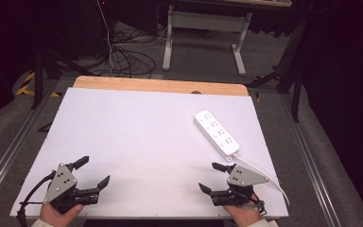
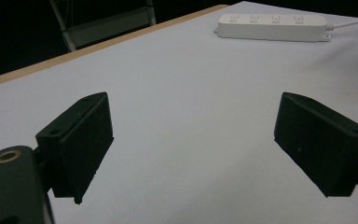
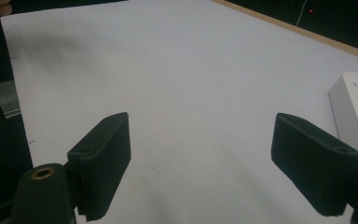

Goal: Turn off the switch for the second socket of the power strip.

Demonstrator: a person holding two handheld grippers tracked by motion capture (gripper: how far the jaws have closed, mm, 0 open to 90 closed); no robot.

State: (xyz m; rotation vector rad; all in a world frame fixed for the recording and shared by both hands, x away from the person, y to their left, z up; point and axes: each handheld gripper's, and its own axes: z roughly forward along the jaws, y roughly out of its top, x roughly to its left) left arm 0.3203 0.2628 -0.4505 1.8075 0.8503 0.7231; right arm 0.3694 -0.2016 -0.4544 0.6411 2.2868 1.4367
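1. Power strip (image 1: 216, 134) lies flat on the white table (image 1: 137, 142), at about two o'clock from the table's middle, its white cable (image 1: 264, 176) trailing toward five o'clock.
2. Right gripper (image 1: 215, 178) sits near it at five o'clock, jaws apart, holding nothing.
3. Left gripper (image 1: 93, 171) rests at seven o'clock, jaws wide apart, holding nothing.

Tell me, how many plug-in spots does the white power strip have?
4. They run in one row along the white power strip, from its far end down to the end where its cable leaves, by the right gripper.
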